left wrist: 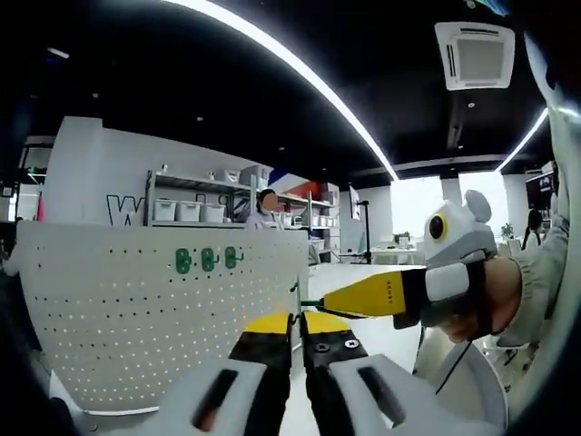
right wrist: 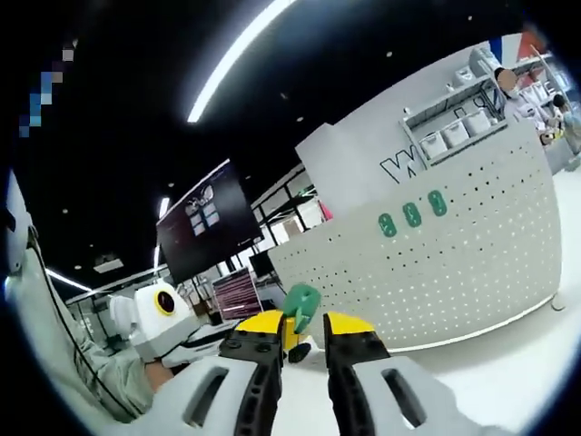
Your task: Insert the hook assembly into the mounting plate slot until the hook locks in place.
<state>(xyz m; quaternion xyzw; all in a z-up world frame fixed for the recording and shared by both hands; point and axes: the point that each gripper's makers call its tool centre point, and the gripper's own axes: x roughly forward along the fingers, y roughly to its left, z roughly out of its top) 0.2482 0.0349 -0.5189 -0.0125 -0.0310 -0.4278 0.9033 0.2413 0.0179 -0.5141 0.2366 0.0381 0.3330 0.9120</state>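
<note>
Three green hooks (left wrist: 208,259) already sat side by side in the upper part of the white pegboard (left wrist: 136,318), which stood upright on the table. A fourth green hook (right wrist: 301,307) was not yet mounted: it was pinched between the yellow tips of the right gripper (right wrist: 305,329), well apart from the board, which lay off to the right and farther away. So the work of bringing it to a slot and pushing until it catches all remained, as far as I could judge.

The left gripper (left wrist: 298,320) had its jaws drawn close together, with a thin metal piece (left wrist: 295,300) rising at the tips (whether it was truly clamped there or only passing in front, I could not tell). In the left gripper view the right gripper came in from the right, held in a hand (left wrist: 490,300), its tip meeting that metal piece; the green body of the hook was plain in the right gripper view instead. That view also showed the left gripper (right wrist: 163,322) at the near left.
</note>
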